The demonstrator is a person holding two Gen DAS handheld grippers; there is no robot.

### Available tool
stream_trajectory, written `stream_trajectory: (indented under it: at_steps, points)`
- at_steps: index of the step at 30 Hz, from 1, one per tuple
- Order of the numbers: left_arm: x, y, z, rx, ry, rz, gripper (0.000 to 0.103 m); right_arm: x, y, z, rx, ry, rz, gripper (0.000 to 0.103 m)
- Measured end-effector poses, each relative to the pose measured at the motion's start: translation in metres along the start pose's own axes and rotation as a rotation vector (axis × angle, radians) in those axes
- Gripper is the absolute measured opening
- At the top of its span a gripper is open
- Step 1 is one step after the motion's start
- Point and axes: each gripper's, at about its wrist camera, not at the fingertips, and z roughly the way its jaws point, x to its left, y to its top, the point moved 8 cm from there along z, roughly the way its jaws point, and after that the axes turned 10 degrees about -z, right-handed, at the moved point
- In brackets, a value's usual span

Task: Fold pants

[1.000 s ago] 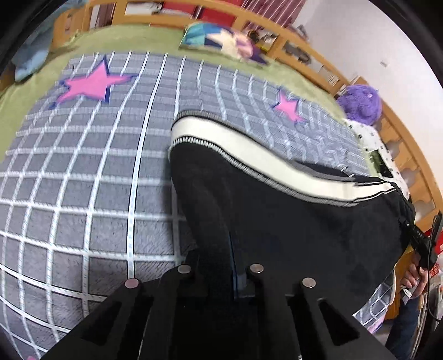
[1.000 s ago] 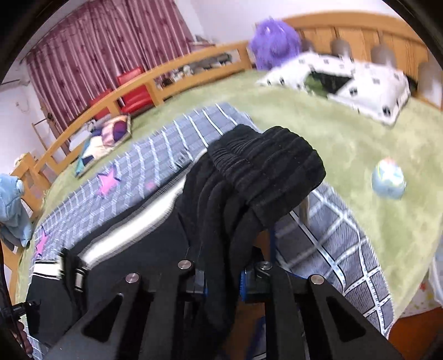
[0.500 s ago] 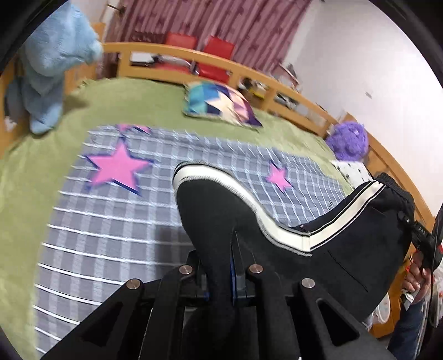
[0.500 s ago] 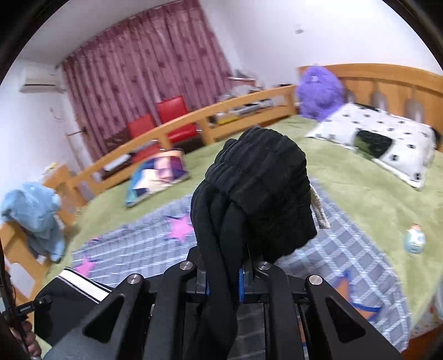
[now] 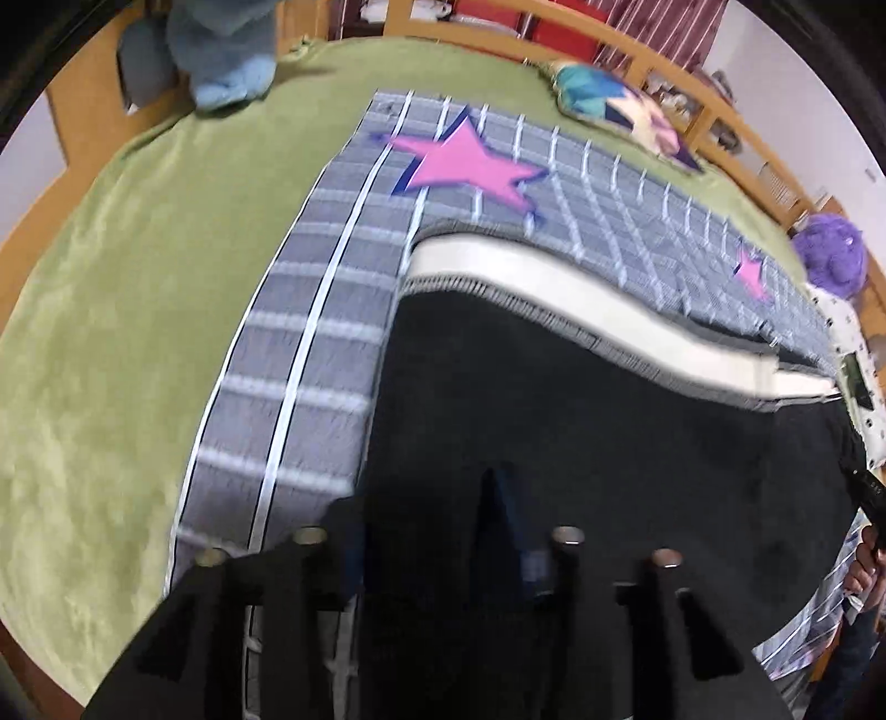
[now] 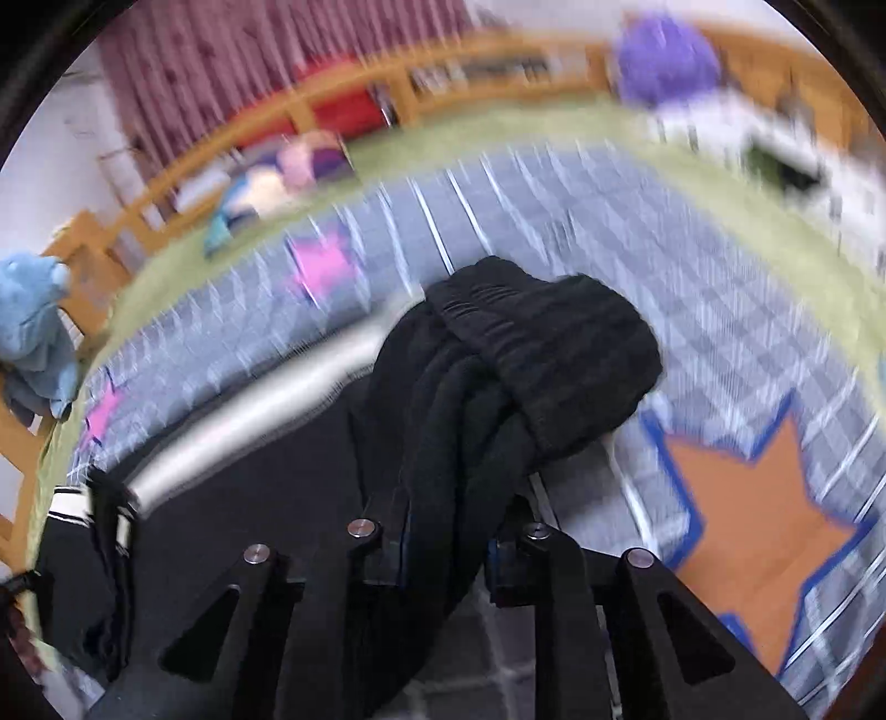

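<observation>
I see the black pants (image 5: pixel 581 421) spread across the centre of the left wrist view on the checked blanket (image 5: pixel 310 354). My left gripper (image 5: pixel 437 531) is opening, jaws apart over the fabric. My right gripper (image 6: pixel 448 531) is opening too, the bunched waistband (image 6: pixel 554 360) between its jaws at frame centre.

— What fills the lower right of the frame?

— Black pants (image 5: pixel 581 421) with a white side stripe, lying on a grey checked blanket (image 5: pixel 310 354) with pink stars, over a green bed cover (image 5: pixel 111 310).

— And the left tool (image 5: pixel 426 531)?

— At the bottom centre, its jaws opening, black cloth between them.

— Upper left?

— A blue plush toy (image 5: pixel 232 50).
</observation>
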Motion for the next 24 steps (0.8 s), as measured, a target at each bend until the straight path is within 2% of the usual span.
stream_trajectory:
  at_steps: [1, 3, 4, 5, 7, 10, 13, 15, 17, 21, 23, 24]
  points:
    - [0.003, -0.007, -0.003, -0.005, 0.002, 0.002, 0.053, -0.009, -0.013, 0.01, 0.041, 0.016, 0.022, 0.023]
    - [0.004, -0.017, -0.009, -0.008, -0.008, 0.008, 0.06, -0.011, -0.026, 0.014, 0.043, 0.01, 0.003, 0.032]
    - [0.003, -0.023, -0.013, -0.008, -0.02, 0.014, 0.063, -0.011, -0.031, 0.011, 0.036, -0.028, -0.027, 0.04]
    - [0.0, -0.033, -0.016, -0.007, -0.036, 0.02, 0.064, -0.009, -0.034, 0.007, 0.027, -0.057, -0.051, 0.042]
    - [-0.003, -0.051, -0.016, -0.002, -0.033, 0.033, 0.071, -0.005, -0.041, -0.001, 0.018, -0.064, -0.071, 0.042]
    - [0.001, -0.072, -0.013, -0.046, -0.005, 0.051, 0.073, 0.003, -0.051, -0.013, 0.027, -0.097, -0.107, 0.042]
    - [0.005, -0.075, -0.029, -0.031, -0.036, 0.003, 0.072, 0.013, -0.055, -0.035, 0.001, -0.153, -0.172, 0.042]
    - [0.007, -0.075, -0.048, -0.074, -0.069, -0.023, 0.072, 0.018, -0.055, -0.053, -0.037, -0.168, -0.197, 0.042]
    - [0.008, -0.08, -0.053, -0.077, -0.071, -0.019, 0.072, 0.024, -0.056, -0.067, -0.084, -0.156, -0.194, 0.043]
    - [0.016, -0.093, -0.052, -0.07, -0.082, -0.06, 0.072, 0.058, -0.066, -0.06, -0.12, -0.045, -0.23, 0.043]
    - [0.018, -0.097, -0.053, -0.072, -0.094, -0.071, 0.072, 0.07, -0.08, -0.035, -0.063, 0.015, -0.241, 0.043]
    - [0.018, -0.099, -0.055, -0.079, -0.097, -0.07, 0.072, 0.07, -0.088, -0.019, -0.015, 0.005, -0.233, 0.043]
